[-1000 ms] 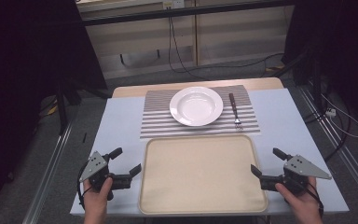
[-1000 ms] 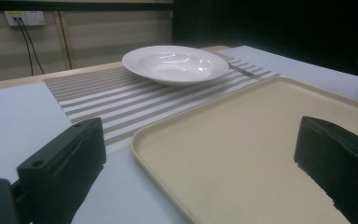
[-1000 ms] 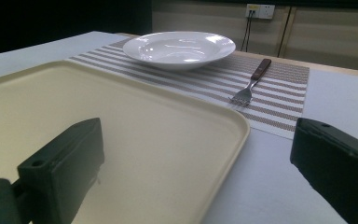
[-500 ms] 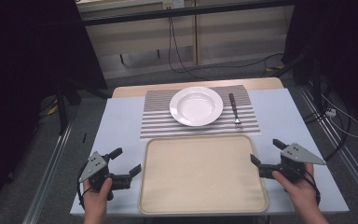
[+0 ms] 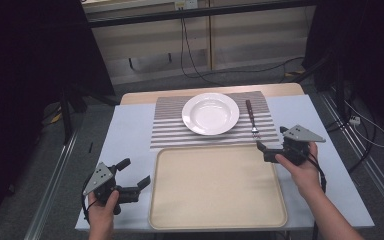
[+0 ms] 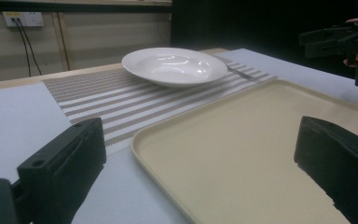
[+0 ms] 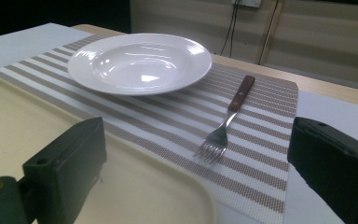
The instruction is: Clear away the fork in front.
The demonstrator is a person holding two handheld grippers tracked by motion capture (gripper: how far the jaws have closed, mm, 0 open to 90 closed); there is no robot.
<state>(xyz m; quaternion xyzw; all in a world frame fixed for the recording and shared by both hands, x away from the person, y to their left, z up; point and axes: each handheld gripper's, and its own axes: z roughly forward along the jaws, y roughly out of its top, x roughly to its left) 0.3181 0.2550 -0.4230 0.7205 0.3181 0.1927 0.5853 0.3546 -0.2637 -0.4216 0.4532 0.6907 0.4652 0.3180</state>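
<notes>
Dim, soft light, perhaps from overhead, leaves the room's edges black, puts pale glare spots on the glossy white round plate (image 7: 140, 63), and both gripper views blur their near black jaws while staying slightly grainy.

In the right gripper view, a white plate (image 7: 140, 60) is seen ahead of the jaws and nearer the left one, set upright on a striped placemat (image 7: 261, 154) that is spread across the gap between them. A pale blue table cover (image 7: 28, 37) is laid beyond the left jaw, and a strip of bare wooden table edge (image 7: 335, 91) is shown past the right one. Far ahead, a wall socket (image 7: 247, 2) with dark cables (image 7: 230, 23) hanging from it is made out.
</notes>
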